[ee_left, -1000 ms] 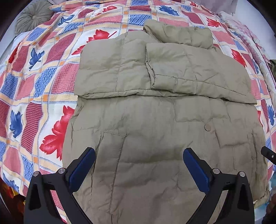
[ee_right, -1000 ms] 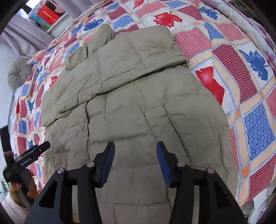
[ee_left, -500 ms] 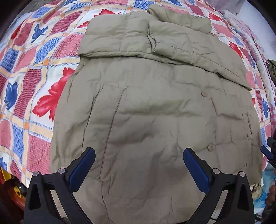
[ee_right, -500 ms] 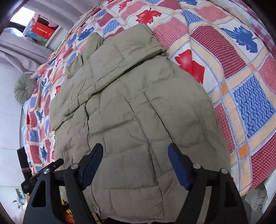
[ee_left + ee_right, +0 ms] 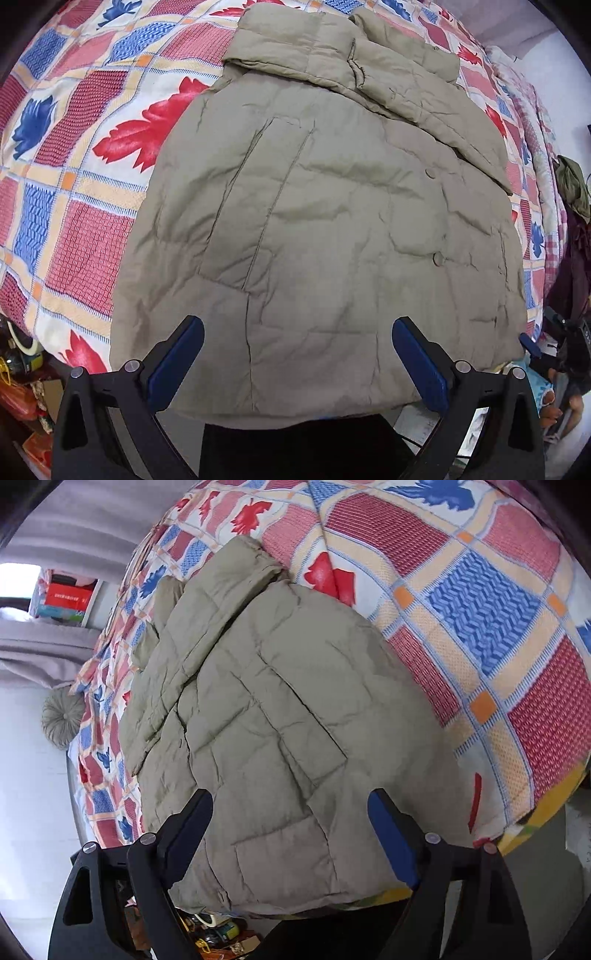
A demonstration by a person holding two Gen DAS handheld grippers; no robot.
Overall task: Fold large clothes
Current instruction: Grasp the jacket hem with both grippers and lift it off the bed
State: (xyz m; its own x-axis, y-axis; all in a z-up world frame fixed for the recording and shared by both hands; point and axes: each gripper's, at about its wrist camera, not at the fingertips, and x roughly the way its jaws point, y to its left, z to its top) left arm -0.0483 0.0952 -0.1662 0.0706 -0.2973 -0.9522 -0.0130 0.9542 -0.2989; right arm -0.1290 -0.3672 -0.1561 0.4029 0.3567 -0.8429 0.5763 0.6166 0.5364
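Observation:
An olive-green puffer jacket (image 5: 325,229) lies flat on a bed, both sleeves folded across its chest near the collar. Its hem hangs at the bed's near edge. It also shows in the right wrist view (image 5: 266,731). My left gripper (image 5: 297,356) is open and empty, just above the hem's left part. My right gripper (image 5: 290,830) is open and empty, over the hem's right corner. The right gripper's tip shows in the left wrist view (image 5: 532,345) beside the hem's right end.
A quilt (image 5: 74,155) with red and blue leaves covers the bed. A round grey cushion (image 5: 62,716) lies at the bed's far side. Boxes (image 5: 64,600) stand on a shelf behind. Clutter (image 5: 22,391) sits on the floor below the bed edge.
Both grippers have pulled back toward the jacket's hem at the bed's near edge. The right gripper's jaws have opened wider. The jacket has not moved.

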